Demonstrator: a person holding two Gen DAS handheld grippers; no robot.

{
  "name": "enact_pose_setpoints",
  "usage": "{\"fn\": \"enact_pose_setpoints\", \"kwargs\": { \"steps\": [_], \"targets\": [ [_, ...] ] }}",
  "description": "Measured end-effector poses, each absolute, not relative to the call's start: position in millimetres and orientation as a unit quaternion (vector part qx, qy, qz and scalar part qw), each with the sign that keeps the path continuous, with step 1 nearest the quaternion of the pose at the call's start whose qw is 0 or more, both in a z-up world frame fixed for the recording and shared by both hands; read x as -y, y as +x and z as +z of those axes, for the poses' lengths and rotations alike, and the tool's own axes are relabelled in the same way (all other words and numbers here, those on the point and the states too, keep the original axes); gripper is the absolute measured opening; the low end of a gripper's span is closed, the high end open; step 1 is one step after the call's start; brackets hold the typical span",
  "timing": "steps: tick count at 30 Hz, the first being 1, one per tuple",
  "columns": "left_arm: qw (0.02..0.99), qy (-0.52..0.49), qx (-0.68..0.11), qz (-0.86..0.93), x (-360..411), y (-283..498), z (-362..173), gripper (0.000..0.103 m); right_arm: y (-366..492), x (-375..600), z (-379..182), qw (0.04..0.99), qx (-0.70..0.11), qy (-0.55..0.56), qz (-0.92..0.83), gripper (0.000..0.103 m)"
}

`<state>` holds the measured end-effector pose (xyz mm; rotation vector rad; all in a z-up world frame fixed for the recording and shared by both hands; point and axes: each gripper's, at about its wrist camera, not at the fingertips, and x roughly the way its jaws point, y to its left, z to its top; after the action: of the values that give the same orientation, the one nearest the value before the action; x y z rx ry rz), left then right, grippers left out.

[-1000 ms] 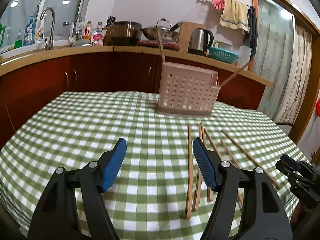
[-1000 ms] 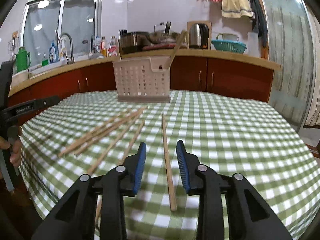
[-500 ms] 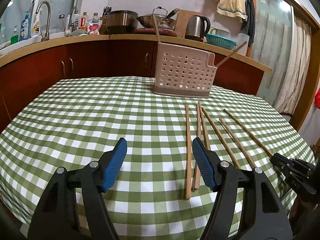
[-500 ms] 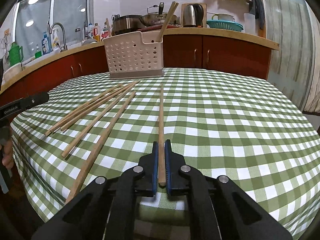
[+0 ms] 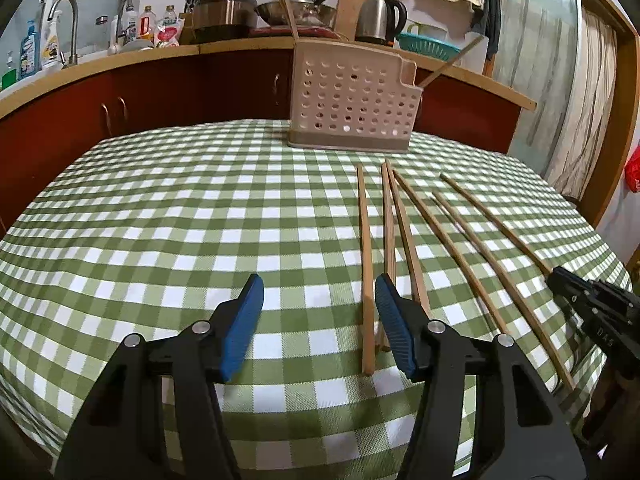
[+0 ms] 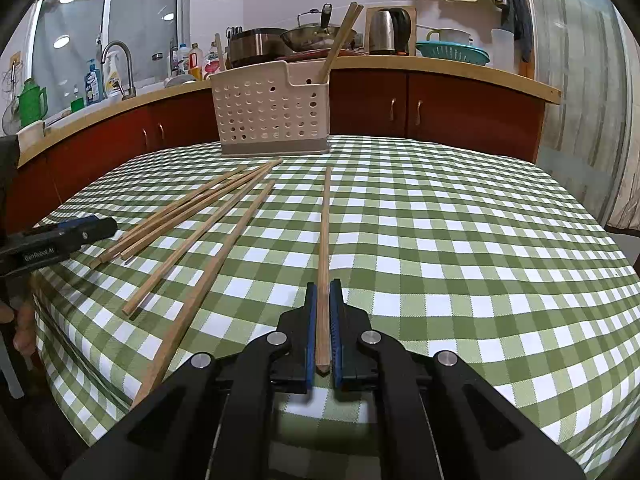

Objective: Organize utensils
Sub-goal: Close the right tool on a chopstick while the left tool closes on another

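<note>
Right wrist view: my right hand-held gripper [image 6: 323, 328] is clenched on the near end of one chopstick [image 6: 324, 240] lying on the bench [image 6: 460, 240]. Next I'd lift it toward the far basket [image 6: 272, 110]. My left hand-held gripper [image 5: 318, 322] is closing around another chopstick [image 5: 365, 264], not yet pinching it.

On my right wrist feed I can read white lettering "GenRobot.AI" along the side of the left tongs [image 6: 60, 240]. On the left feed, the right tongs [image 5: 592, 312] carry faint letters, perhaps "DAS", too blurred to trust

Home kitchen, sink faucet [image 6: 120, 64], kettle [image 5: 379, 20], cabinets [image 6: 440, 116]
</note>
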<state>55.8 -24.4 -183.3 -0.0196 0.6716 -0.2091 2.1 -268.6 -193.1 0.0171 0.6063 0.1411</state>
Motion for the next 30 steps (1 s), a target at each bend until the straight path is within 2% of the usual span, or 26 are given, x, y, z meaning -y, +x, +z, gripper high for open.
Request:
{"fn": "enact_pose_setpoints", "kwargs": {
  "steps": [2,14,16,18,21,23,30],
  "targets": [
    [0.936,-0.006,-0.335,-0.106,26,57,-186,0.052,2,268,-193,0.952,-0.298,0.008,0.069,0.007],
    [0.933,0.020,-0.339,-0.117,30,48,-191,0.048,2,268,-193,0.952,-0.298,0.009,0.069,0.007],
    [0.933,0.029,-0.337,-0.121,32,46,-191,0.040,2,268,-193,0.952,-0.298,0.009,0.070,0.007],
    [0.932,0.032,-0.337,-0.126,34,46,-191,0.025,2,268,-193,0.952,-0.298,0.009,0.069,0.007],
    [0.930,0.032,-0.338,-0.137,35,44,-191,0.011,2,268,-193,0.952,-0.298,0.009,0.069,0.007],
    [0.930,0.033,-0.339,-0.141,36,44,-191,0.006,1,267,-192,0.953,-0.296,0.009,0.069,0.007],
    [0.938,0.040,-0.318,-0.135,36,38,-182,0.005,-5,262,-175,0.960,-0.270,-0.001,0.070,0.007]
  ]
}}
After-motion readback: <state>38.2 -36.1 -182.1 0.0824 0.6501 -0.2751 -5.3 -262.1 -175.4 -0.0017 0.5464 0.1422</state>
